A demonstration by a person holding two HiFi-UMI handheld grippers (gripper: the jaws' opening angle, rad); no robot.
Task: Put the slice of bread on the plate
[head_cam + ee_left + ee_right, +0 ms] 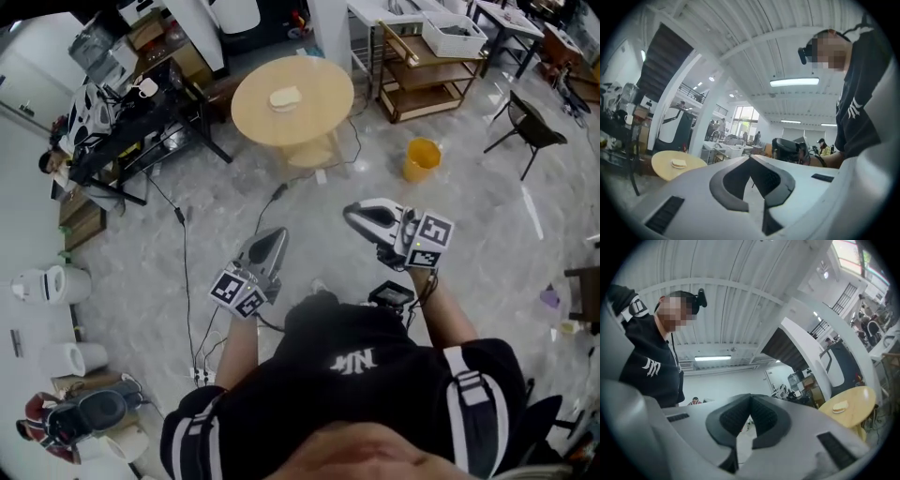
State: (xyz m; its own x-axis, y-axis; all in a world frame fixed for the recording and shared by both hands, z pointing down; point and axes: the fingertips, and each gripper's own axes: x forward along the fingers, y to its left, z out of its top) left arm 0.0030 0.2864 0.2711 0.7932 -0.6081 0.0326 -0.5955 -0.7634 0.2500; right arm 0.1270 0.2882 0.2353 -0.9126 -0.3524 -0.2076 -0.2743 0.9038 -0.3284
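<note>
Only the head view takes in both tools at once: the left gripper (273, 234) and the right gripper (351, 214) are held out over the grey floor (497, 234), well apart from the round wooden surface (323, 108) ahead. The slice of bread (285, 97) lies near the middle of that surface, and neither gripper touches it. That view alone also shows a yellow bucket (421, 159) on the floor near the surface, its contents unclear, and a white crate (450, 47) on a wooden rack (431, 94), with something dark inside. The two gripper views add what the head view cannot: each gripper's jaws are pressed together at the tips with nothing between them, and the bread sits far off beyond them
</note>
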